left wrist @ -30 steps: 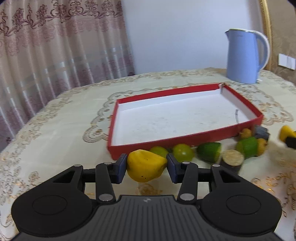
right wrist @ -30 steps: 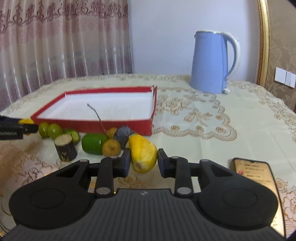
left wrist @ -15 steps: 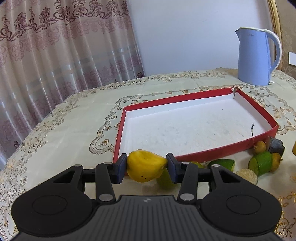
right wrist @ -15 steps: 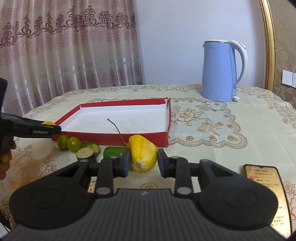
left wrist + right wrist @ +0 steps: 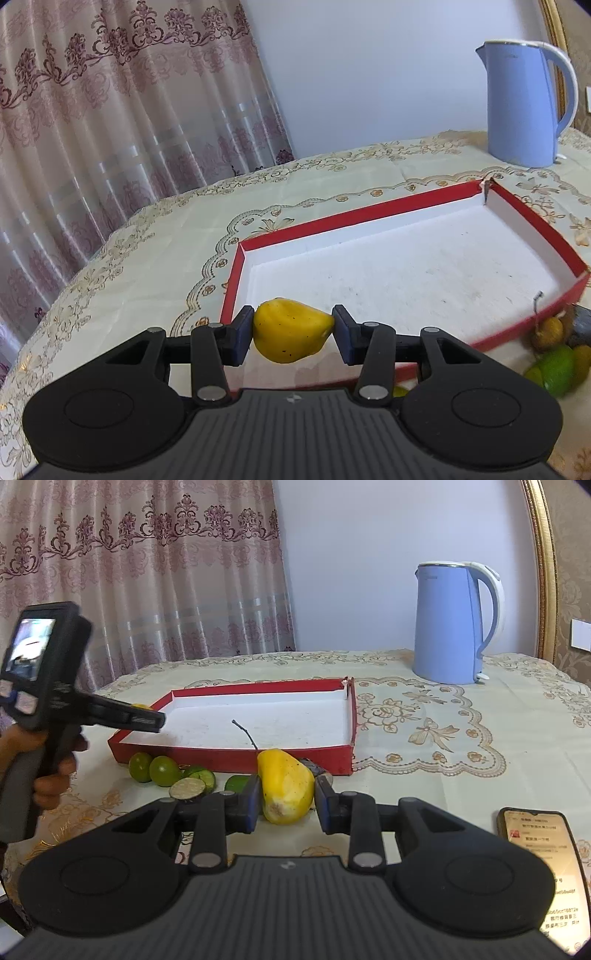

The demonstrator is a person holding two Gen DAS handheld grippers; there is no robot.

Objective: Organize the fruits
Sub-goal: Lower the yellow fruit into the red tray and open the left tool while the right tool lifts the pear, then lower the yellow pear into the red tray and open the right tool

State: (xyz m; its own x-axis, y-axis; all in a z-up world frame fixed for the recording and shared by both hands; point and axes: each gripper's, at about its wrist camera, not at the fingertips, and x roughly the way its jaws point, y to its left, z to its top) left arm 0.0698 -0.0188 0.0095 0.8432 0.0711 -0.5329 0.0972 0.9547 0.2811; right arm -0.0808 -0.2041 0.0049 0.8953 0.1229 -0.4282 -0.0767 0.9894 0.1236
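Yellow fruit A (image 5: 291,334): smooth, speckled, lying sideways, held above the near left corner of the tray.
Yellow fruit B (image 5: 286,788): pear-shaped, pointed end up, pale scuffed base, held in front of the tray.
Red tray (image 5: 236,755): shallow, white-lined, bare inside.
Green limes (image 5: 155,770), a cut lime (image 5: 201,777), brown pieces (image 5: 550,330): grouped along the tray's near wall.

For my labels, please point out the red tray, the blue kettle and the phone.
red tray (image 5: 236,755), right wrist view, front wall.
blue kettle (image 5: 448,627), right wrist view, body.
phone (image 5: 535,853), right wrist view, screen.
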